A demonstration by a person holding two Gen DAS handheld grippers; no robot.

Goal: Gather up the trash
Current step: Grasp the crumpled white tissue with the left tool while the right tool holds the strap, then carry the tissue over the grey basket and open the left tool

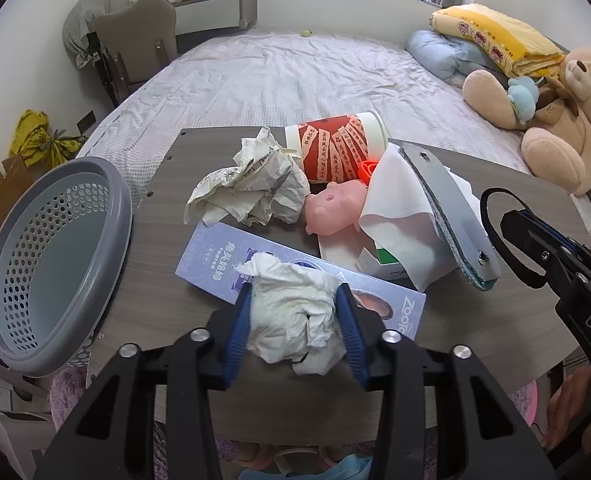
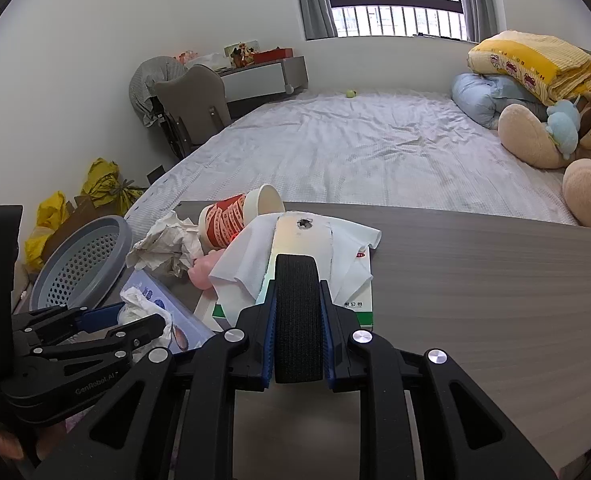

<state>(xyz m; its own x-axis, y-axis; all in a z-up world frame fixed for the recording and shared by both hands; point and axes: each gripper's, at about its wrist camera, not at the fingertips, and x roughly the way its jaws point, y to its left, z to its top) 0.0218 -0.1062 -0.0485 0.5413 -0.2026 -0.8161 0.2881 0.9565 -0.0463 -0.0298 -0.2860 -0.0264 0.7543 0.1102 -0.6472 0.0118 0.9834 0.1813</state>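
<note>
My left gripper [image 1: 295, 296] is shut on a crumpled white tissue [image 1: 291, 320], which sits over a flat purple box [image 1: 211, 256] on the dark wooden table [image 1: 475, 320]. Beyond it lie a ball of crumpled paper [image 1: 251, 184], a tipped red paper cup [image 1: 335, 148], a pink pig toy [image 1: 331, 208] and a white napkin [image 1: 399, 216]. My right gripper [image 2: 297, 286] is shut on the black strap [image 2: 297, 312] of a flat grey plate [image 2: 301, 236]. The plate rests over the napkin [image 2: 247, 268] and a green-and-white box [image 2: 359, 308].
A grey perforated basket [image 1: 123, 216] stands tilted at the table's left edge. Behind the table is a bed [image 1: 295, 72] with a teddy bear [image 1: 567, 112] and folded bedding at the right. Yellow bags [image 1: 31, 136] and a chair [image 1: 135, 48] are at the left.
</note>
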